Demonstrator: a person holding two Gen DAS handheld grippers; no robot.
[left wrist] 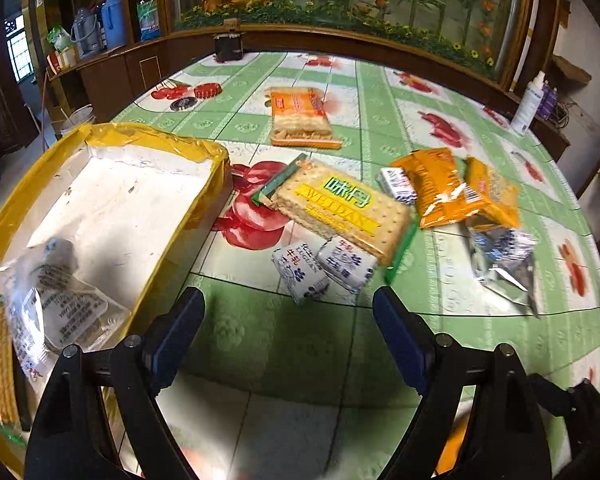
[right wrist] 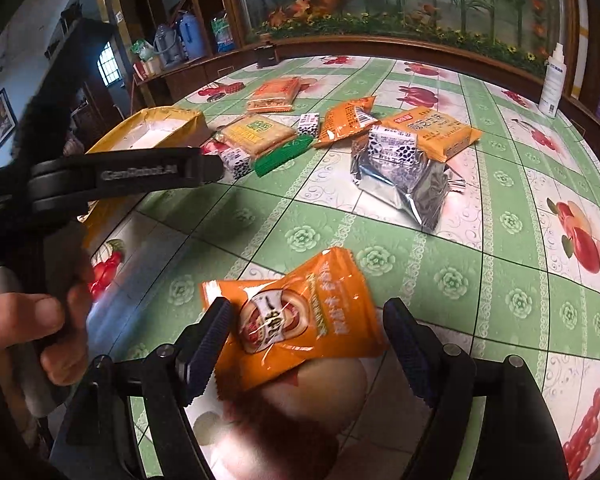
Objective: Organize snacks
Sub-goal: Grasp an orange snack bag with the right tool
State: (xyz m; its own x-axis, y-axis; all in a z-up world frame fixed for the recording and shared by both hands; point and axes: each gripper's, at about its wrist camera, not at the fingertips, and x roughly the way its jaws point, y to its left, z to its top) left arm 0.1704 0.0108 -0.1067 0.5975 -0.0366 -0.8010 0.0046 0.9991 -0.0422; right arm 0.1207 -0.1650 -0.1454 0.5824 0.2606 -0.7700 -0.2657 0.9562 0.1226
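Note:
My left gripper is open over bare tablecloth, nothing between its fingers. Left of it stands a white box with yellow-taped rim; a clear snack packet lies inside. Ahead lie two small blue-and-white sweets, a Weidan cracker pack, orange packs and a silver packet. My right gripper is open around an orange packet that lies flat on the table. Its left finger overlaps the packet's edge and its right finger stands apart. One of the left gripper's fingers shows side-on.
A further orange cracker pack lies near the table's far side. A white spray bottle stands at the far right edge, and a small black object at the far edge. A person's hand grips the left tool. Wooden cabinets ring the table.

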